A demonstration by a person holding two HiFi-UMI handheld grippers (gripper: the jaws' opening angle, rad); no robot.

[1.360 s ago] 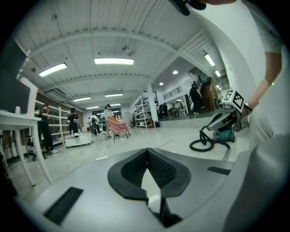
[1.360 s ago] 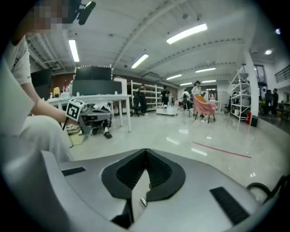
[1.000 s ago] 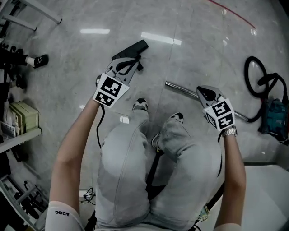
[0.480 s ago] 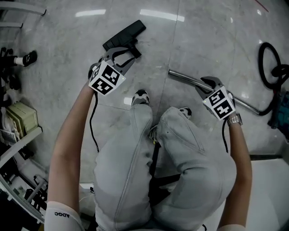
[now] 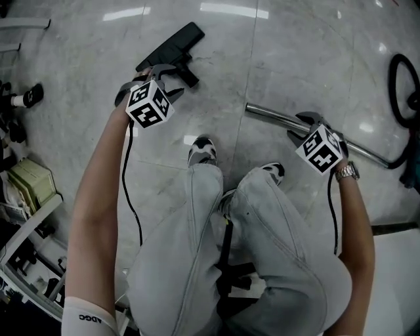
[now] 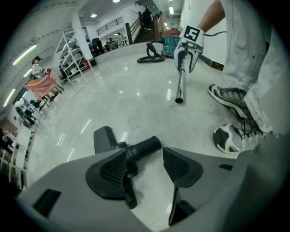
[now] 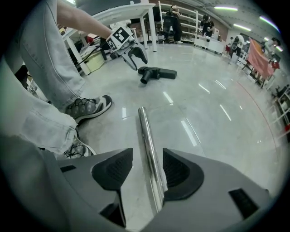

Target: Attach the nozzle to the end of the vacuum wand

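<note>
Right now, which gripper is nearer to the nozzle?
Left. The left gripper, jaws just opening, straddles the neck of the nozzle. The right gripper, jaws also just opening, straddles the wand on the other side of the person's shoes.

polished grey marble floor (image 5: pixel 295 65); black-and-white sneaker (image 5: pixel 202 149) below light jeans (image 5: pixel 190 223); white shelving rack (image 6: pixel 72 47) and white table (image 7: pixel 136 10) in the background.
</note>
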